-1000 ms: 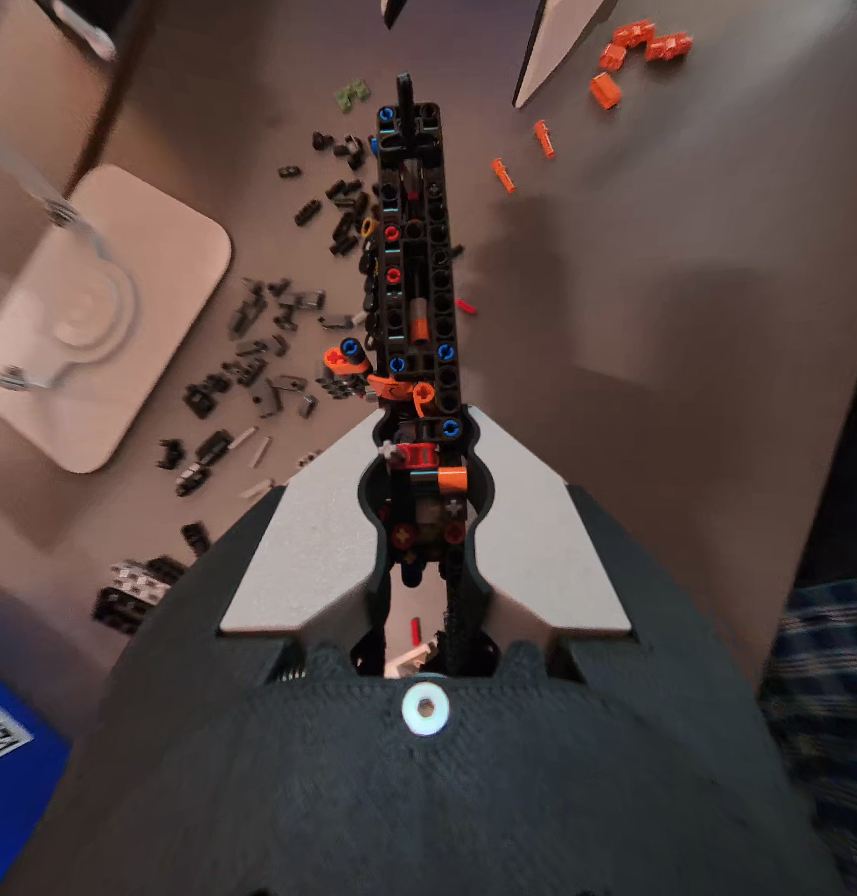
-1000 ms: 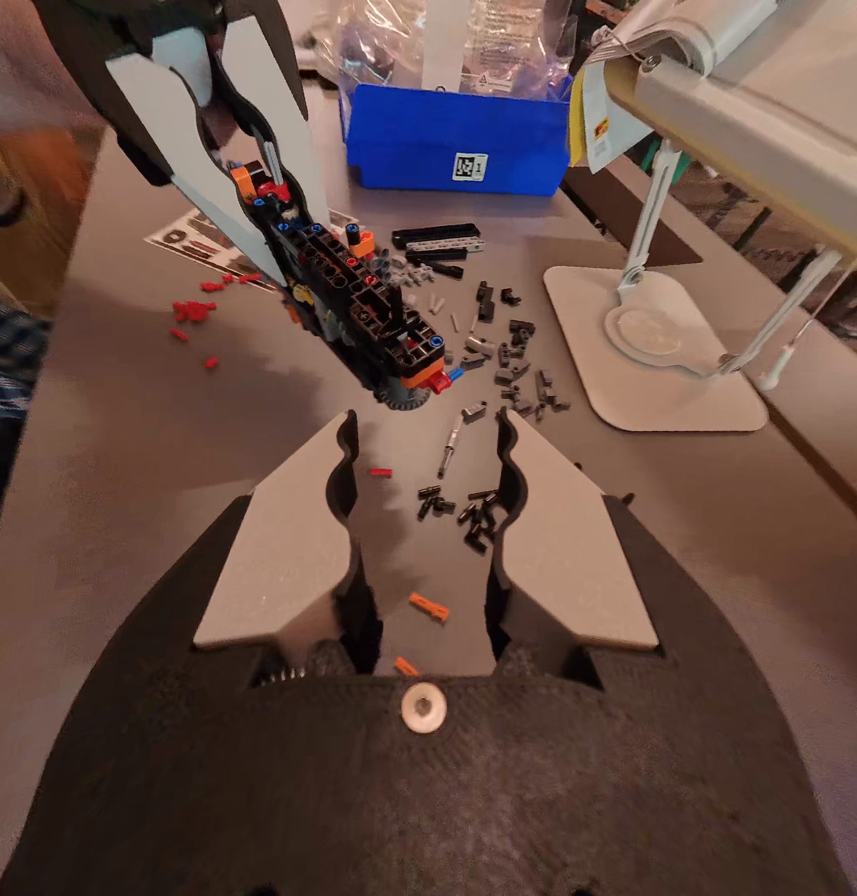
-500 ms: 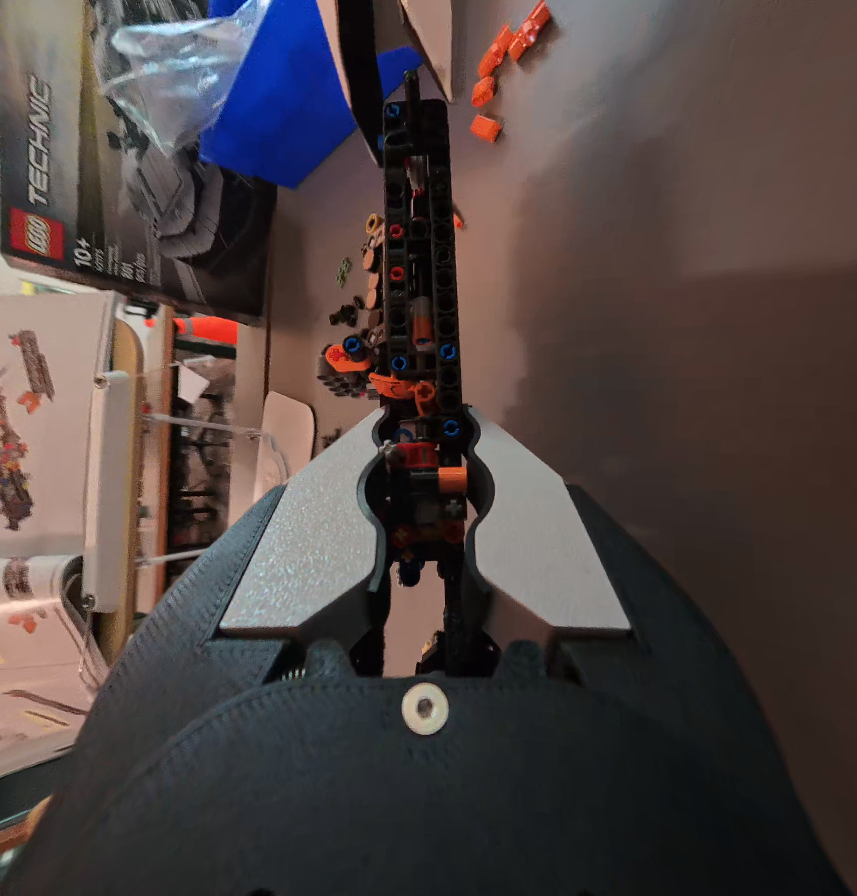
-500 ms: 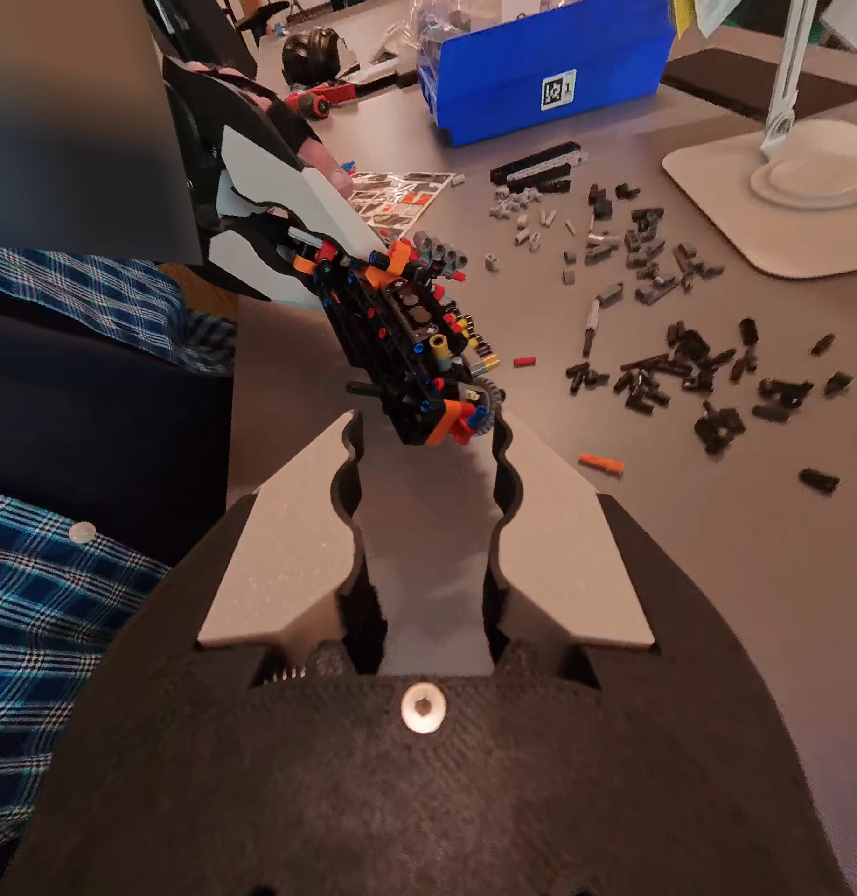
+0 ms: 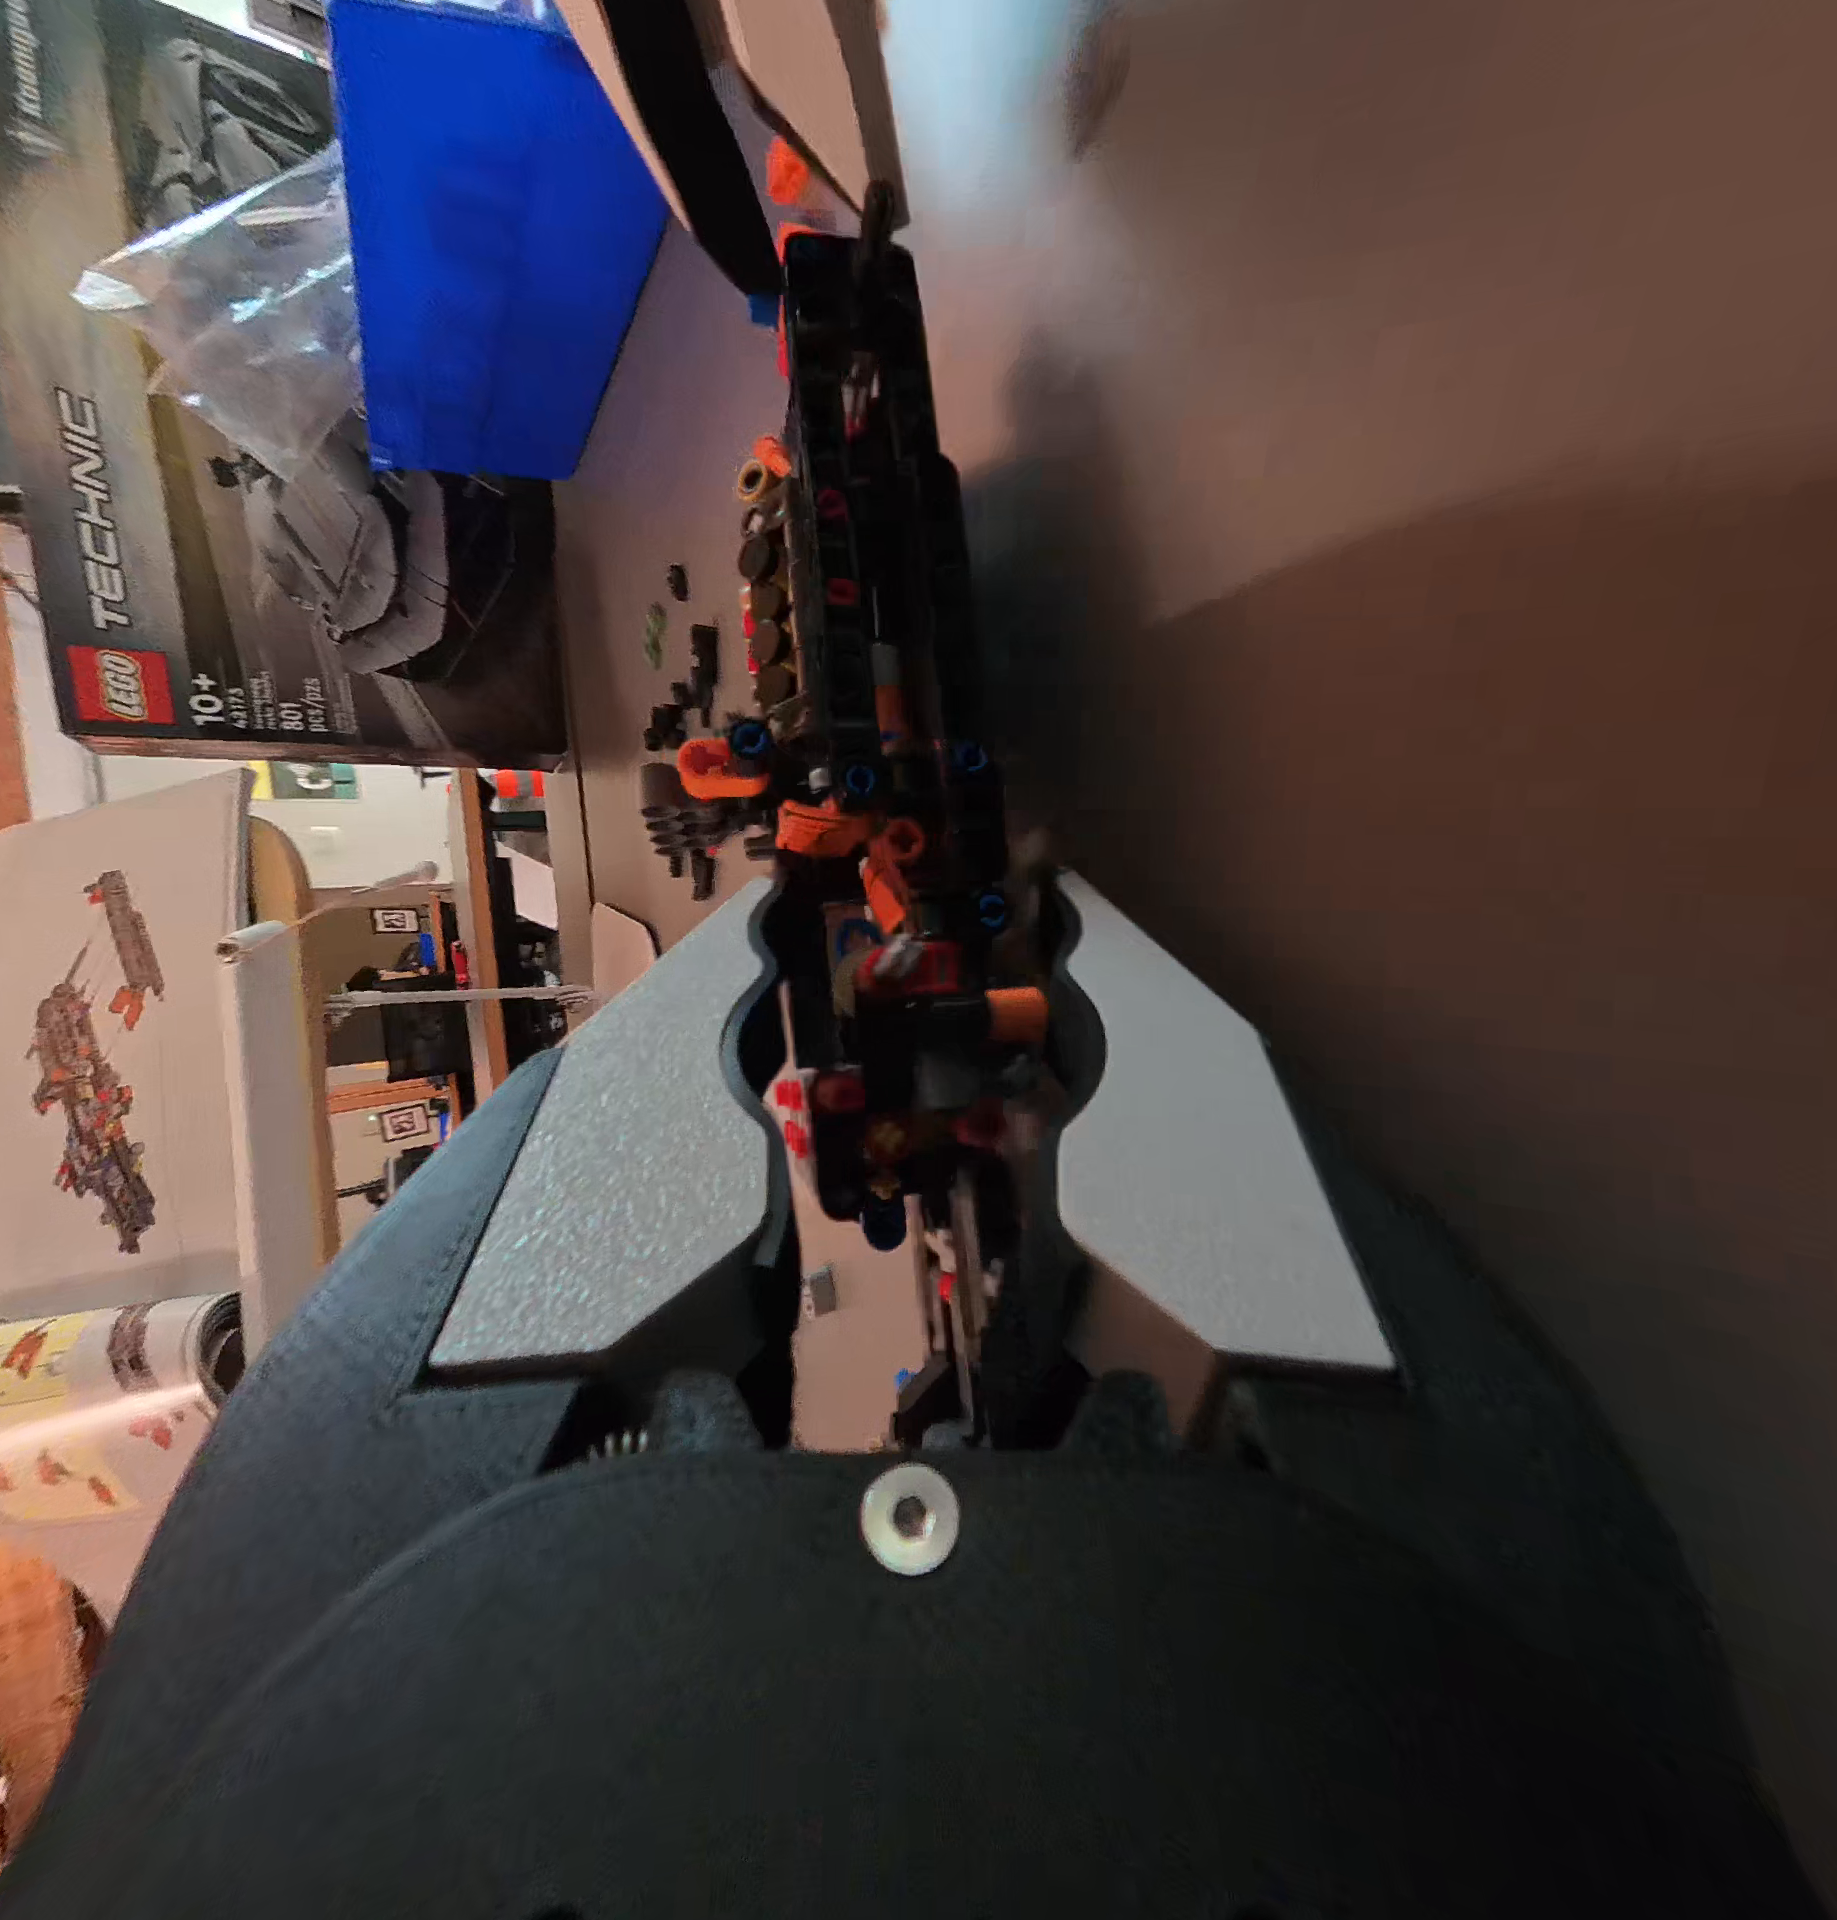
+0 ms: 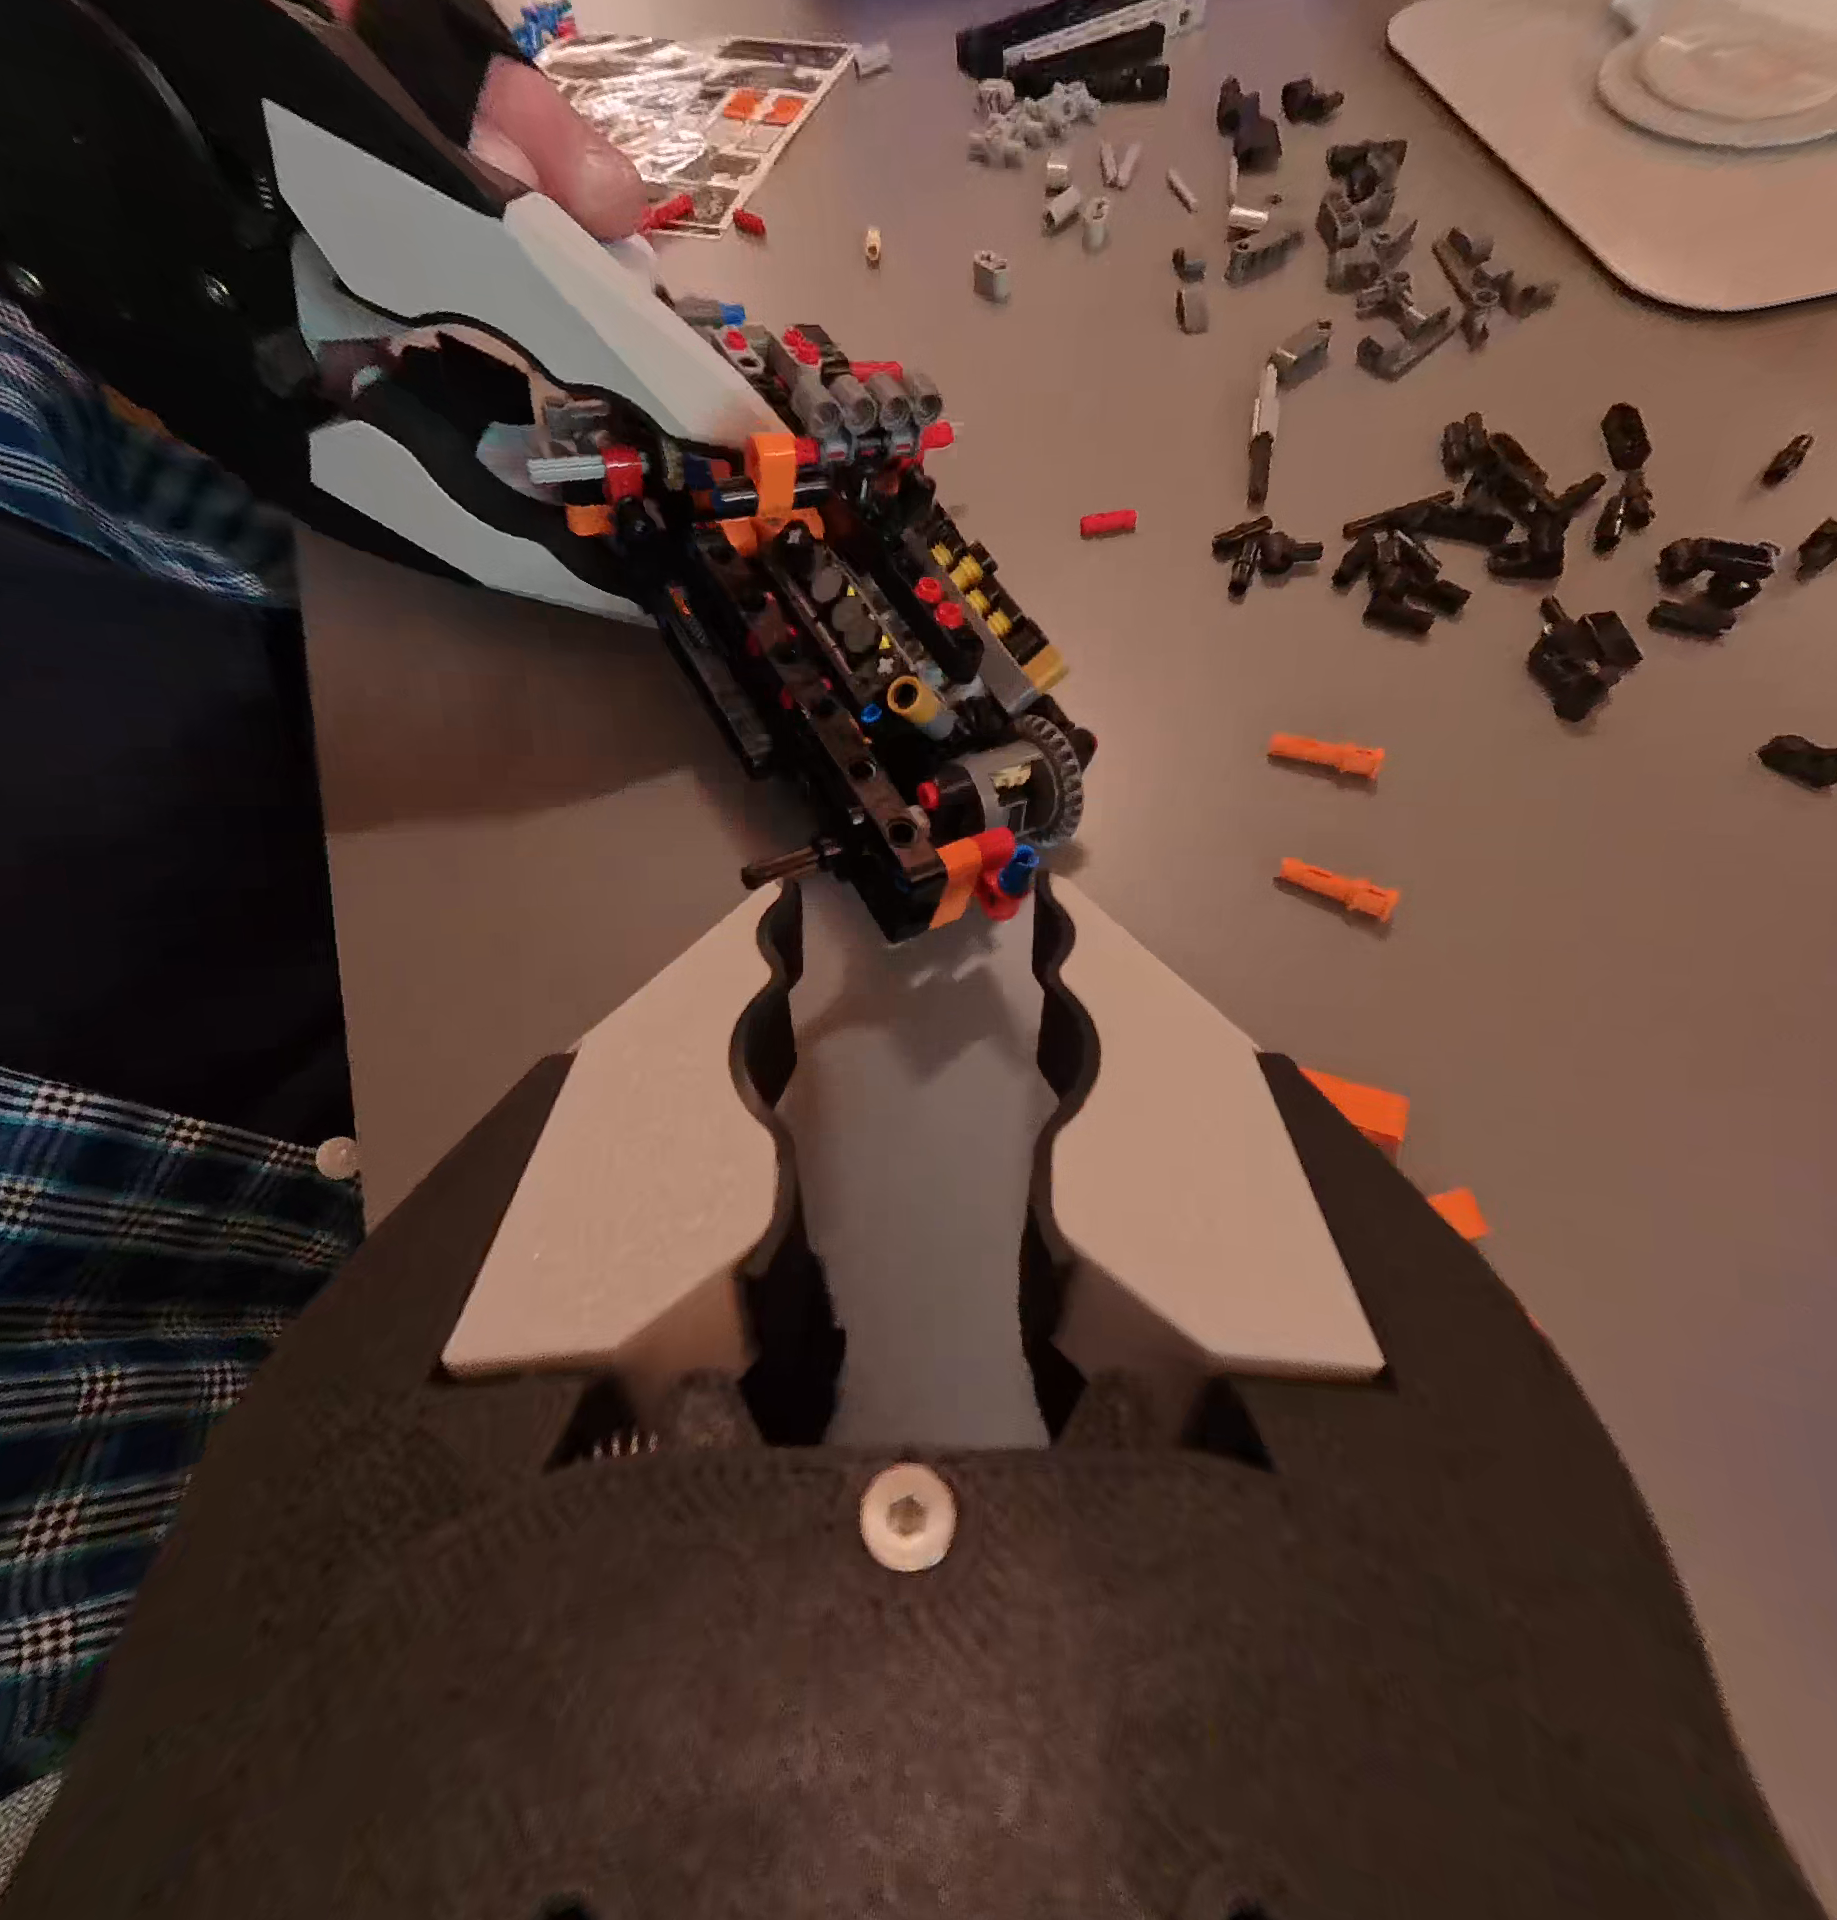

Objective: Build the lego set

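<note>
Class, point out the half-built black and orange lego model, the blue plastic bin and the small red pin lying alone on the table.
Half-built black and orange lego model [image 6: 852, 665], right wrist view, its middle.
Blue plastic bin [image 5: 488, 270], left wrist view, side wall.
Small red pin [image 6: 1108, 523], right wrist view, mid-shaft.

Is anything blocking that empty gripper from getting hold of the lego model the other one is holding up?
Nothing visible does. The right gripper is open, and the near end of the lego model sits right at its fingertips with only bare table beneath. The left gripper clamps the far end, well clear of that near end.
</note>
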A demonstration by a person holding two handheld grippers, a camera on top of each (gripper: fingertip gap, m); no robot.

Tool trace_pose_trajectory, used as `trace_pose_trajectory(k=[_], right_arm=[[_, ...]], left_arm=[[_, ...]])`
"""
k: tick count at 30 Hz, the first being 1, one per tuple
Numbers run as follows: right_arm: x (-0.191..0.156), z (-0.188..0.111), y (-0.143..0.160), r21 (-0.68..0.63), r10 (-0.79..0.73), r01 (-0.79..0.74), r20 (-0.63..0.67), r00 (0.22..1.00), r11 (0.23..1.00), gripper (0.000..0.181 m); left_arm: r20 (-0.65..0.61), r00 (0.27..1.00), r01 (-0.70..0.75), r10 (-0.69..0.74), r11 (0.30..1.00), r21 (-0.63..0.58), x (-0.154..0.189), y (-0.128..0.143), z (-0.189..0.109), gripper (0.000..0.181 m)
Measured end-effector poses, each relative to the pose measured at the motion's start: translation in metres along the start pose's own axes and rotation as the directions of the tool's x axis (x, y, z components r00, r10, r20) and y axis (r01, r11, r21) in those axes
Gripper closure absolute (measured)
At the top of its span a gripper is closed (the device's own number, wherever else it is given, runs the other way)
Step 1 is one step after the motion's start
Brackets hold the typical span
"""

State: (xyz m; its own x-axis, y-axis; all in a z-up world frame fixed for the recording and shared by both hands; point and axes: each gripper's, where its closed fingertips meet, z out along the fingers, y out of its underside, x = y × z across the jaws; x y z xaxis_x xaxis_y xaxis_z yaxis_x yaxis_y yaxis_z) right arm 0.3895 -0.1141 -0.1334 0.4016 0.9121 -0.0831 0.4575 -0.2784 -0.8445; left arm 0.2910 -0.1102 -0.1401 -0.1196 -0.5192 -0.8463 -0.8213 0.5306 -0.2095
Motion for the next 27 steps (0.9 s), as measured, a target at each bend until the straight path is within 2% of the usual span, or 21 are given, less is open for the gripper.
trace_pose_trajectory(k=[2,10,20,24,27], right_arm=[[-0.002,0.0,0.0,-0.002,-0.003,0.003,0.004,1.0,1.0,0.138],[0.002,-0.013,-0.002,-0.002,-0.008,0.008,-0.051,0.999,1.0,0.133],[-0.015,-0.02,-0.003,-0.057,-0.015,0.011,-0.066,0.998,0.998,0.132],[-0.03,-0.016,0.001,-0.095,0.001,-0.005,-0.039,0.999,0.995,0.135],[-0.038,-0.008,0.006,-0.12,0.015,-0.018,-0.026,1.0,0.993,0.133]], left_arm=[[-0.001,1.0,0.02,-0.02,1.0,-0.006,0.002,0.002,0.0,0.136],[-0.031,0.992,0.12,-0.121,0.992,-0.039,-0.005,0.017,-0.018,0.102],[-0.083,0.946,0.305,-0.312,0.948,-0.093,-0.008,0.058,-0.049,0.091],[-0.141,0.874,0.449,-0.465,0.884,-0.127,-0.015,0.08,-0.057,0.097],[-0.242,0.808,0.505,-0.537,0.843,-0.185,-0.005,0.092,-0.051,0.095]])
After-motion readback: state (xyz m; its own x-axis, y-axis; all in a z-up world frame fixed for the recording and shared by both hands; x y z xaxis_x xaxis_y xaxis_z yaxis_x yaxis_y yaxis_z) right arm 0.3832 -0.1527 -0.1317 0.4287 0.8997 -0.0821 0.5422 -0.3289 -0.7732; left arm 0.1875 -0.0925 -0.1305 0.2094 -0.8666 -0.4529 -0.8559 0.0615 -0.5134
